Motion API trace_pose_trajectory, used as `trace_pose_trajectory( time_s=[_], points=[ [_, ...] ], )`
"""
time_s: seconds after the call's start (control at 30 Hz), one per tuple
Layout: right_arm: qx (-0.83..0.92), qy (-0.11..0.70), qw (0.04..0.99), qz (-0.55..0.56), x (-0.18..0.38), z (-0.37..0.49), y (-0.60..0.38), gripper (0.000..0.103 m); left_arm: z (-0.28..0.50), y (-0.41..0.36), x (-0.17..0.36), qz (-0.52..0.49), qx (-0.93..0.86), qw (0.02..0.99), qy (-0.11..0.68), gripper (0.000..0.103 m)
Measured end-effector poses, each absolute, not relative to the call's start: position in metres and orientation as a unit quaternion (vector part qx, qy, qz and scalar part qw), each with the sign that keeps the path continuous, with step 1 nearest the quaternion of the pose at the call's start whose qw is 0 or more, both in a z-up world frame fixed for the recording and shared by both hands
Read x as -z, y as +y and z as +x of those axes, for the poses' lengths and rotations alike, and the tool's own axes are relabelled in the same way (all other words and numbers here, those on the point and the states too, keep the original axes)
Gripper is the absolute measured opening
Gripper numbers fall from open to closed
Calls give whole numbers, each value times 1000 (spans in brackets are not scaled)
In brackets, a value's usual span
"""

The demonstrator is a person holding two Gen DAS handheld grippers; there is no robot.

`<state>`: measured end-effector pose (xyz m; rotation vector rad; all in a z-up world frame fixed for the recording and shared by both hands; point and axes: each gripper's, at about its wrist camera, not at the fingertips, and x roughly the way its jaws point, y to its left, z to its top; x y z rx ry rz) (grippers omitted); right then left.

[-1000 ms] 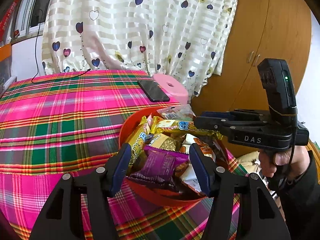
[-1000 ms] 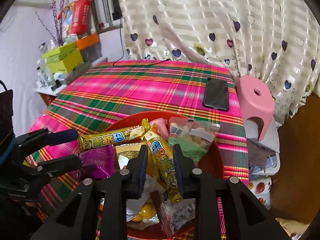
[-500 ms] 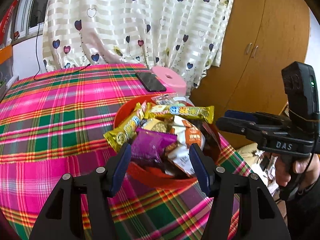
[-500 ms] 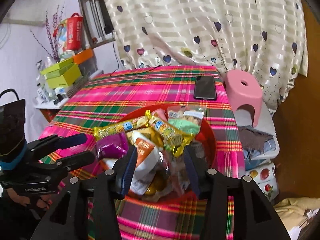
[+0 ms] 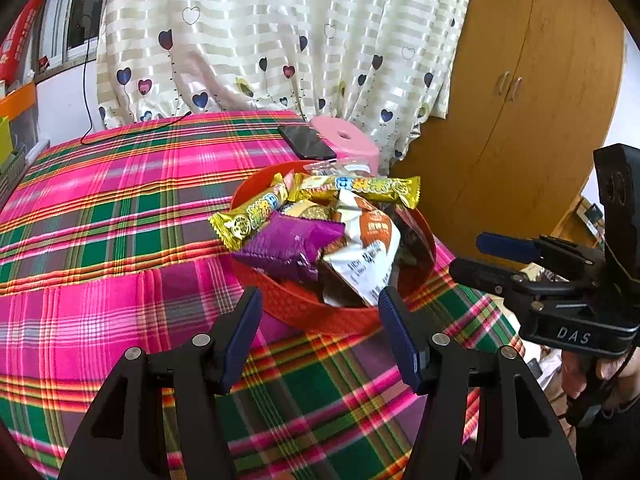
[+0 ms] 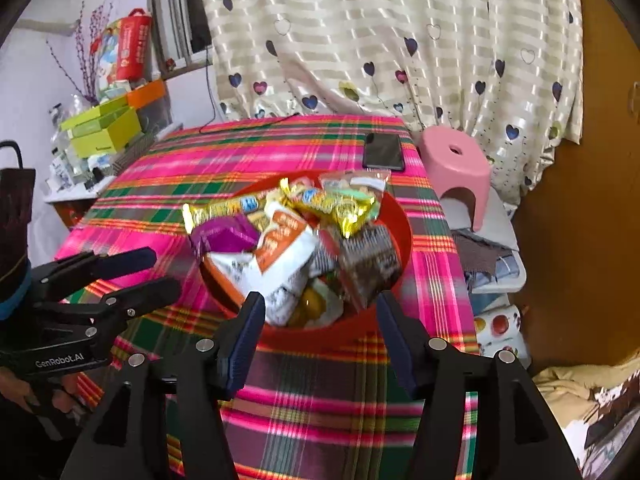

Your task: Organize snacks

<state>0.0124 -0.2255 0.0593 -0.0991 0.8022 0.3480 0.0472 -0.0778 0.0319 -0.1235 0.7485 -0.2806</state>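
Grippers angled downward over the table's near edge: left gripper with jaws apart, empty; right gripper with jaws just opened wide, nothing between them, held in a hand. Snacks heaped in red bowl near the table's right edge, on plaid tablecloth. Phone at far right corner. Pink stool, heart-print curtain, wooden wardrobe behind.

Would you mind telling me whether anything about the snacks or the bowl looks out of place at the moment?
The red bowl is overfilled: a gold bar and a purple packet jut past its left rim, over the tablecloth. Nothing has spilled out.
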Motion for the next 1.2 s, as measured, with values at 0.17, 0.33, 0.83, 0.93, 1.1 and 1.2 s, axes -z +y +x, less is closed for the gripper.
trace_pose_trajectory(
  time_s=[0.17,0.33,0.83,0.93,1.1,1.2],
  points=[
    [-170,389,904,-55,-55,1,-222,58,40,-82,-34,-57,138,919,364,61],
    [-176,391,901,-61,-52,-4,-217,60,38,-85,-35,-54,130,919,368,61],
    [-192,396,896,-56,-43,-5,-214,63,39,-88,-31,-40,102,921,375,61],
    [-195,397,895,-53,-42,-5,-215,63,39,-91,-30,-33,99,921,375,61],
    [-197,395,896,-52,-42,-5,-216,63,39,-93,-31,-28,97,922,374,61],
    [-198,395,896,-52,-42,-5,-216,63,39,-94,-29,-25,95,922,375,61]
  ],
)
